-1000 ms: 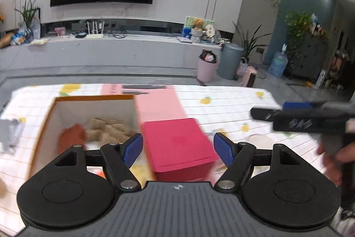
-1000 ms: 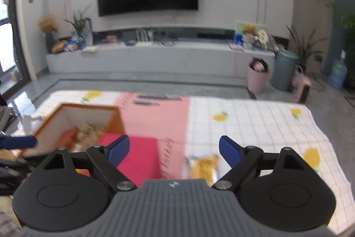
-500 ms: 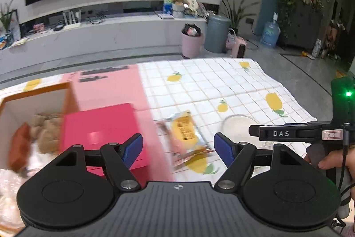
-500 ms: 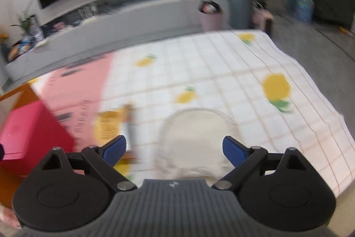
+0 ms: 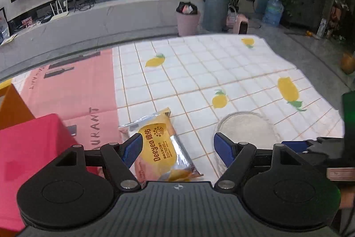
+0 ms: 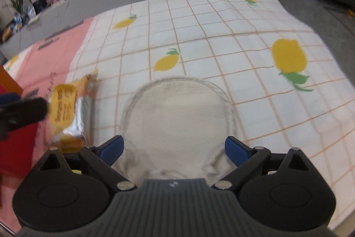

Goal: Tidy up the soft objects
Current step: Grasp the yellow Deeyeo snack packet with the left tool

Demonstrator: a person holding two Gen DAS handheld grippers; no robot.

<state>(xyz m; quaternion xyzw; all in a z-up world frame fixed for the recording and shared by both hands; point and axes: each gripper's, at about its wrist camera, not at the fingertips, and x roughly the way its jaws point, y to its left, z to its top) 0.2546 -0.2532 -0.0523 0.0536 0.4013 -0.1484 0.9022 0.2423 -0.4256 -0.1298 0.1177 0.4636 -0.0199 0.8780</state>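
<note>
A glossy yellow snack packet point(image 5: 165, 146) lies flat between the left gripper point(image 5: 176, 147)'s 2 spread blue fingers, untouched. A round, fuzzy white cloth point(image 6: 177, 123) lies under the right gripper point(image 6: 174, 149), whose jaws are opening around it without contact. Both rest on a lemon-print checked tablecloth point(image 5: 199, 72), a pink box point(image 5: 33, 148) left of the left fingers.

My own hand-held gripper's body hides the near end of the snack packet point(image 5: 163, 148) and the pale cloth point(image 6: 179, 123); the red box point(image 5: 28, 159) runs off-frame left.
</note>
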